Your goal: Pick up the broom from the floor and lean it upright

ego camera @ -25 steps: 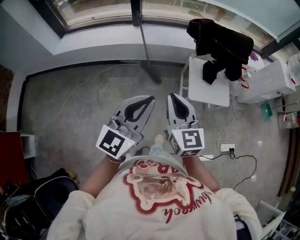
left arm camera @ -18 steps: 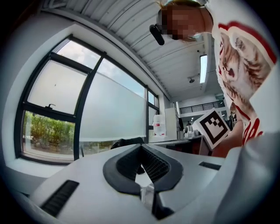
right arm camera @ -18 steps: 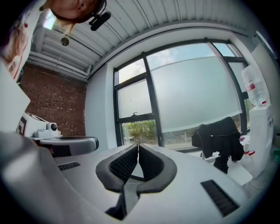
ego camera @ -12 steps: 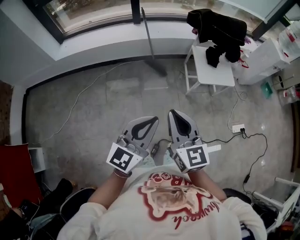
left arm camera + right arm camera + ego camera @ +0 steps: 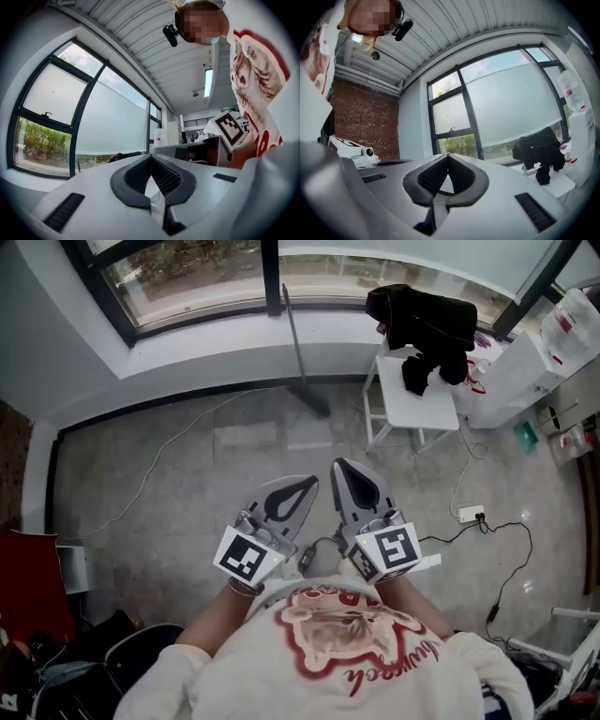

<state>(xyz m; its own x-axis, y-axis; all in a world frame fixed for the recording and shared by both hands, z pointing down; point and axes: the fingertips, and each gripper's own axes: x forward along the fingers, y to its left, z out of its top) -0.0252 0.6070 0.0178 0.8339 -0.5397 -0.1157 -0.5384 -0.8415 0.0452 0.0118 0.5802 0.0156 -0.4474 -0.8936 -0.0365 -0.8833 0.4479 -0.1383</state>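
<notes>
Two tools held close to the chest, left hand-held gripper (image 5: 306,486) and right hand-held gripper (image 5: 341,469), both closed on nothing; broom (image 5: 292,334) leans upright against the wall under the window (image 5: 187,273), head on grey concrete floor (image 5: 187,484); white chair (image 5: 417,404) carrying black clothing (image 5: 427,320) near its right.
</notes>
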